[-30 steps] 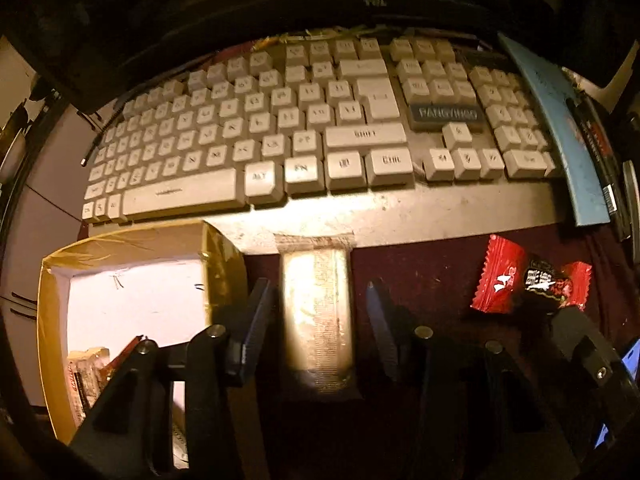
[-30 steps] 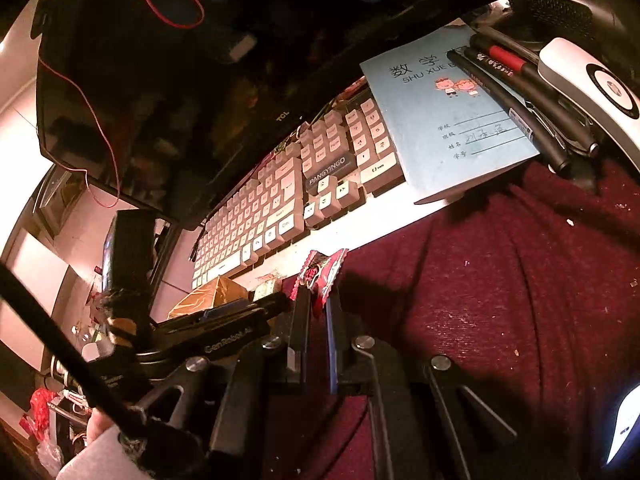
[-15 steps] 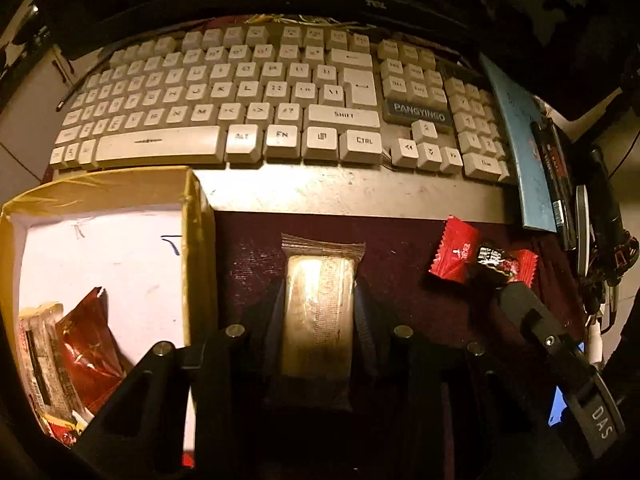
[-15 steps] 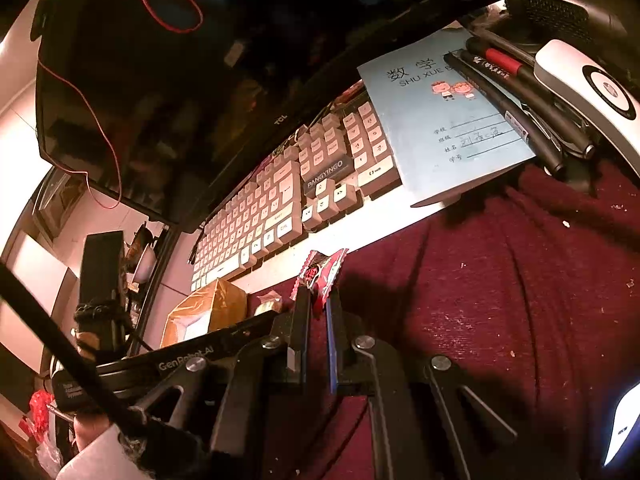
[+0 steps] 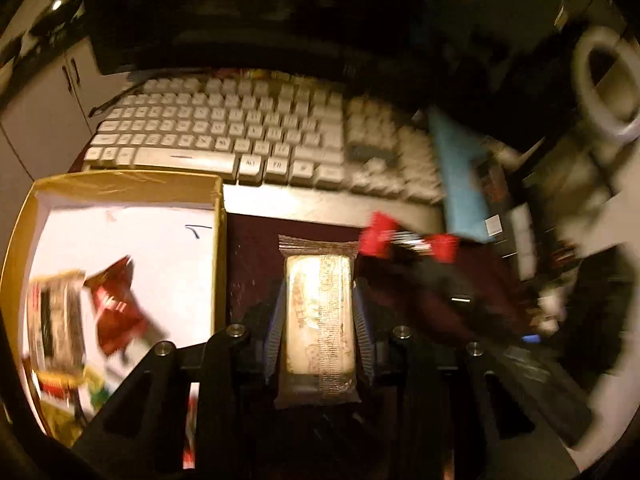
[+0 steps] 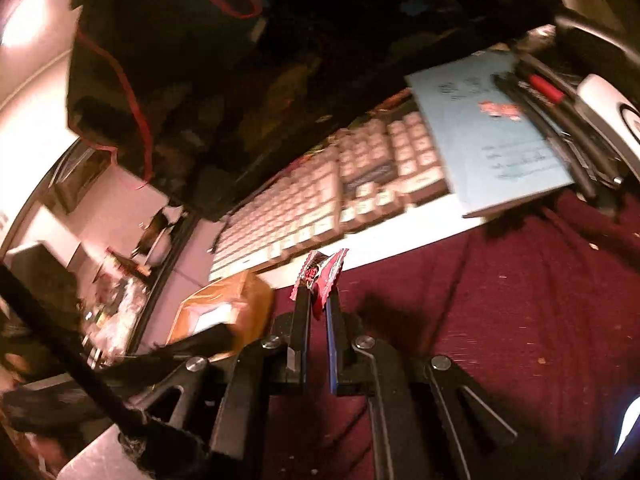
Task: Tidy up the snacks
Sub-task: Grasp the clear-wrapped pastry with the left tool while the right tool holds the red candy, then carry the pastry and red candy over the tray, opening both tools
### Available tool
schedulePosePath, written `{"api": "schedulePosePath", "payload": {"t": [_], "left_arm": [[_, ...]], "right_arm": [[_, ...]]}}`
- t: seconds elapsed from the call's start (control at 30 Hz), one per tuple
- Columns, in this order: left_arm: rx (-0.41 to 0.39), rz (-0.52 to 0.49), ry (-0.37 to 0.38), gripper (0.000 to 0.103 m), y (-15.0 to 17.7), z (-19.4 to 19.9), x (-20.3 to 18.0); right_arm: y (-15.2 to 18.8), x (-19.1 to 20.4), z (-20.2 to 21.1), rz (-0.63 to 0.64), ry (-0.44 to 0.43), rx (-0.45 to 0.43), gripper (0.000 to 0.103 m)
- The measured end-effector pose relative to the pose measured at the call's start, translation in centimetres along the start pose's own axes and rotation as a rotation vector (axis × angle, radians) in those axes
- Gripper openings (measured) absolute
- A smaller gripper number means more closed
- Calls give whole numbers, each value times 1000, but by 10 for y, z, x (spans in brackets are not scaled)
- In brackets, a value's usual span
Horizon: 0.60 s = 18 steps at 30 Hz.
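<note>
A pale snack bar [image 5: 320,320] in a clear wrapper sits lengthwise between the jaws of my left gripper [image 5: 319,286], which is shut on it above the maroon cloth [image 5: 256,264]. Just left of it is an open yellow box [image 5: 120,184] with a white floor, holding a red packet [image 5: 116,308] and a pale packet [image 5: 60,320]. My right gripper [image 6: 318,294] is shut on a red candy [image 6: 324,270], pinching its wrapper at the fingertips. The same red candy [image 5: 408,238] shows blurred to the right of the bar. The yellow box [image 6: 240,296] lies left of the right gripper.
A white keyboard [image 5: 224,136] runs along the back under a dark monitor [image 6: 192,80]. A blue notebook [image 6: 488,148] with pens [image 6: 552,120] lies at the right end of the keyboard. The maroon cloth [image 6: 520,300] covers the near desk. Clutter stands off the left edge.
My left gripper's jaws closed on the snack bar and carried it up and back, so more of the box now shows. The right gripper kept its hold on the red candy, barely moving.
</note>
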<state>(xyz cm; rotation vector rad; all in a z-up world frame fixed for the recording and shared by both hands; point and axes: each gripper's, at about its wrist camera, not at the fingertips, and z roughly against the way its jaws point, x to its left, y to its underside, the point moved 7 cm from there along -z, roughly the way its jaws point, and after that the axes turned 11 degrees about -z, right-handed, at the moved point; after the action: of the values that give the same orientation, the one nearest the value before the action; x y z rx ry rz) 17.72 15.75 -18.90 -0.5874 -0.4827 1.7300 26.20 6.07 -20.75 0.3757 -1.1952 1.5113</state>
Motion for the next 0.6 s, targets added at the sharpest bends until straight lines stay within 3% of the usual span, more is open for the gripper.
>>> {"api": "schedulePosePath", "payload": {"t": [0.1,0.17,0.23,0.3,0.4,0.6], "left_arm": [[-102,39,71,35,7,48,5],[-165,75,84,35,24,82,17],[-188,110,86,35,27,91,30],[-225,153,71,35,41,112,47],[-281,201,-15,35,63,141,80],[-275,322,-58,35,85,131,140]], "right_arm": [[9,18,-1,85,-18,12,5],[17,32,-1,145,-50,26,5],[24,42,-3,172,-90,54,5],[33,53,-5,200,-114,88,5],[54,77,2,201,-197,145,5],[104,120,-15,310,-184,219,5]]}}
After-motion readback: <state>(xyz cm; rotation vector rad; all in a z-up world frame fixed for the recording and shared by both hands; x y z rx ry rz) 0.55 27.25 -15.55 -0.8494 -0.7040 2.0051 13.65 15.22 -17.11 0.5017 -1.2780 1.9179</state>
